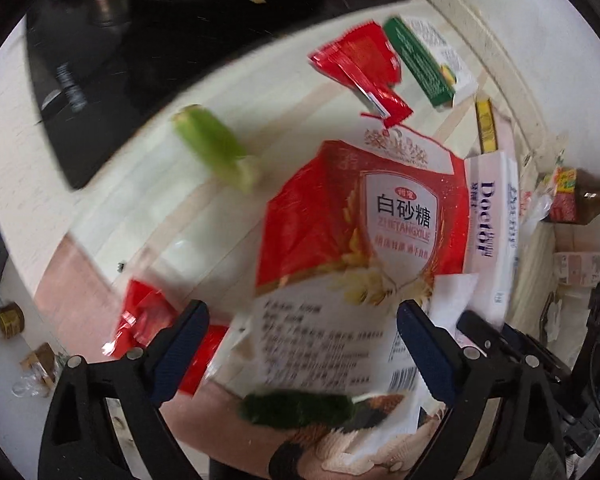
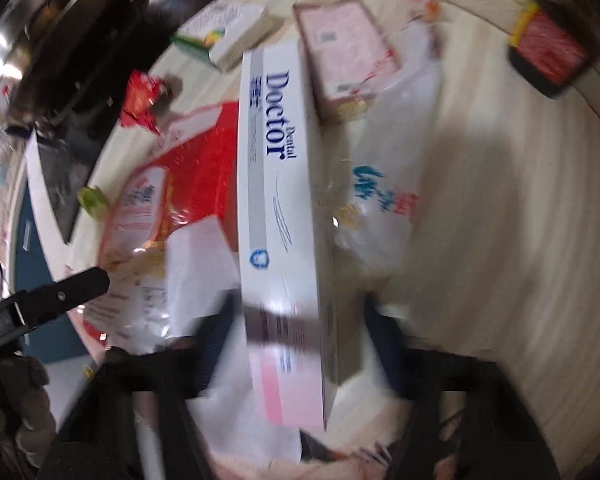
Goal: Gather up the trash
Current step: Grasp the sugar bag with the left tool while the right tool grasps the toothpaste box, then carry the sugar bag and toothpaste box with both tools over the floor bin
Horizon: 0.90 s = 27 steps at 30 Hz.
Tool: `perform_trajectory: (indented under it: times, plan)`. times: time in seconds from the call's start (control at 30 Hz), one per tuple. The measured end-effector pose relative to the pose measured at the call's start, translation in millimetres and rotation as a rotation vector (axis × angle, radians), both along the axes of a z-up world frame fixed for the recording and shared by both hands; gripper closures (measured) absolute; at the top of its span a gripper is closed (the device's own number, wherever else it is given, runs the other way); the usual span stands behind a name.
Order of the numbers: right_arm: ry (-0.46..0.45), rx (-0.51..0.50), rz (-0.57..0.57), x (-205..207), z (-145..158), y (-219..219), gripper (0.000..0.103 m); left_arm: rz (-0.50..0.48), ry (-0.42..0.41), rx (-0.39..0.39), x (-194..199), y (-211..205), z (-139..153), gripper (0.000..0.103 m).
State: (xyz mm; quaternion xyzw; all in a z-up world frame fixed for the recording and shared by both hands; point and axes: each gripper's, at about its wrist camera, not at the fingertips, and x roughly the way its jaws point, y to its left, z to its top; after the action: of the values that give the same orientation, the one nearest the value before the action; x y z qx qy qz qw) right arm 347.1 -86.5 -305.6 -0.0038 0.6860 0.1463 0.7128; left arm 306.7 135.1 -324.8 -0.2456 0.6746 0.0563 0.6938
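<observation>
your left gripper (image 1: 302,330) hangs wide open over the red and white plastic sugar bag (image 1: 364,216), gripping nothing; the bag lies flat on the pale wooden counter (image 1: 148,216) between its fingers. your right gripper (image 2: 296,320) straddles the near end of the long white toothpaste box (image 2: 280,184), jaws about half open; blur hides whether the pads touch it. square the right fingers on the box's long sides before squeezing, and pinch a raised fold of the bag, not the flat film.
</observation>
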Motion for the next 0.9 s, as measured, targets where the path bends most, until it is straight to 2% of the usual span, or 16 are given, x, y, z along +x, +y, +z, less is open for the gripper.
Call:
perform_trajectory:
  times: [0.2, 0.27, 0.3, 0.33, 0.37, 0.4, 0.53, 0.77, 0.9]
  plan:
    - [-0.056, -0.056, -0.017, 2.6, 7.1, -19.8, 0.065, -0.022, 0.026, -0.029, 4.0, -15.8, -10.3, 0.008]
    - [-0.041, -0.080, -0.012, 0.1, 1.9, -26.4, 0.065, -0.027, 0.028, -0.026, 3.5, -21.8, -12.2, 0.025]
    - [-0.036, -0.086, -0.013, -0.5, -1.7, -27.6, 0.065, -0.025, 0.023, -0.022, 2.2, -24.5, -11.6, 0.026]
    - [-0.028, -0.093, -0.017, -1.1, -5.4, -29.1, 0.065, -0.029, 0.012, -0.018, 4.0, -25.6, -9.8, 0.039]
    - [-0.021, -0.096, -0.023, -1.5, -7.2, -30.4, 0.065, -0.034, 0.007, -0.007, 3.4, -27.4, -7.4, 0.066]
    - [-0.013, -0.098, -0.031, -0.7, -10.5, -31.6, 0.065, -0.036, 0.005, -0.008, 2.5, -28.9, -4.6, 0.067]
    - [-0.018, -0.090, -0.033, -0.8, -14.6, -23.7, 0.066, -0.064, -0.045, 0.064, -1.9, -34.2, 19.5, 0.095]
    - [-0.047, -0.056, -0.055, -3.6, 3.4, -35.2, 0.067, -0.132, -0.176, 0.271, -18.2, -33.0, 88.0, 0.098]
    - [-0.082, -0.036, -0.066, -8.3, 21.7, -36.8, 0.067, -0.116, -0.244, 0.349, -32.2, -23.8, 122.7, 0.099]
